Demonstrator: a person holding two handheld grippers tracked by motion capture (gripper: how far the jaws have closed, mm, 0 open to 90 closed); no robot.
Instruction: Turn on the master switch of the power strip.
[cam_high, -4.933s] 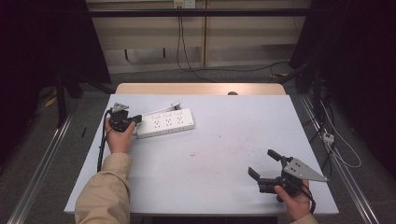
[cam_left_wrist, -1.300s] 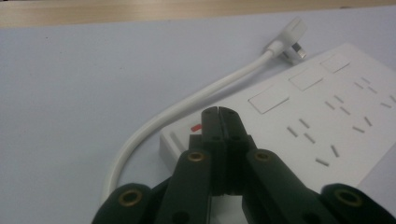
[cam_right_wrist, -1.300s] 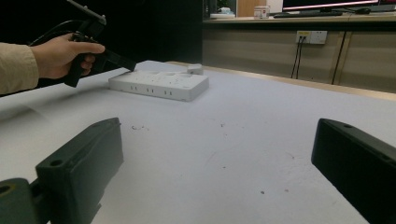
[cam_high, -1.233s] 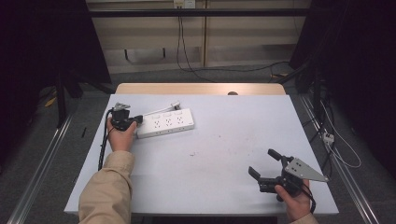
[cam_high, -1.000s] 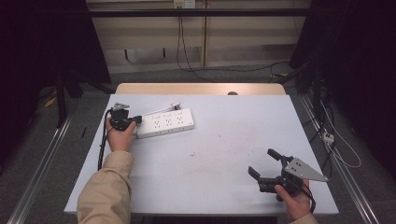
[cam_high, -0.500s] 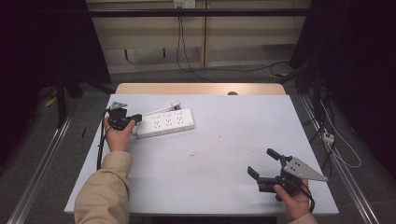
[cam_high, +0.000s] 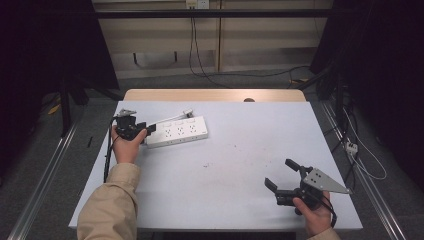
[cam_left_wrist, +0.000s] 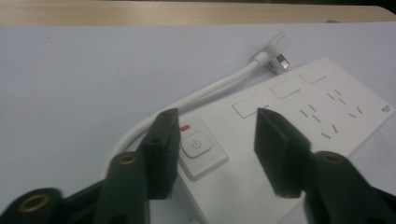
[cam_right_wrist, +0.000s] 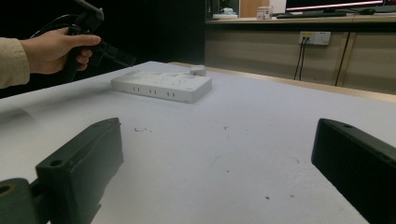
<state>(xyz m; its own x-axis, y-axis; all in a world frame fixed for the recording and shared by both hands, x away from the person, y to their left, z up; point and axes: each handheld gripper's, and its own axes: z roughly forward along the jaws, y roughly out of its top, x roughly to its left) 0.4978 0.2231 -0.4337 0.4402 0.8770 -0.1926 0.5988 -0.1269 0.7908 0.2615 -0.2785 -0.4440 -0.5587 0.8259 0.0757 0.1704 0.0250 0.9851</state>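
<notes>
A white power strip (cam_high: 177, 131) lies flat at the table's back left, with its white cable (cam_left_wrist: 210, 91) curling round to a plug (cam_high: 188, 113) beside it. My left gripper (cam_high: 145, 131) is at the strip's left end. In the left gripper view the left gripper (cam_left_wrist: 215, 121) is open, its jaws straddling the switch end just above the power button (cam_left_wrist: 198, 144); nothing is held. My right gripper (cam_high: 280, 172) rests open and empty near the table's front right. In the right gripper view the right gripper (cam_right_wrist: 219, 154) points across the table at the strip (cam_right_wrist: 161, 86).
The white table (cam_high: 240, 150) has a wooden strip along its far edge (cam_high: 215, 95). A few small dark specks (cam_right_wrist: 140, 129) mark the middle of the table. Dark floor and loose cables (cam_high: 360, 155) lie off the right side.
</notes>
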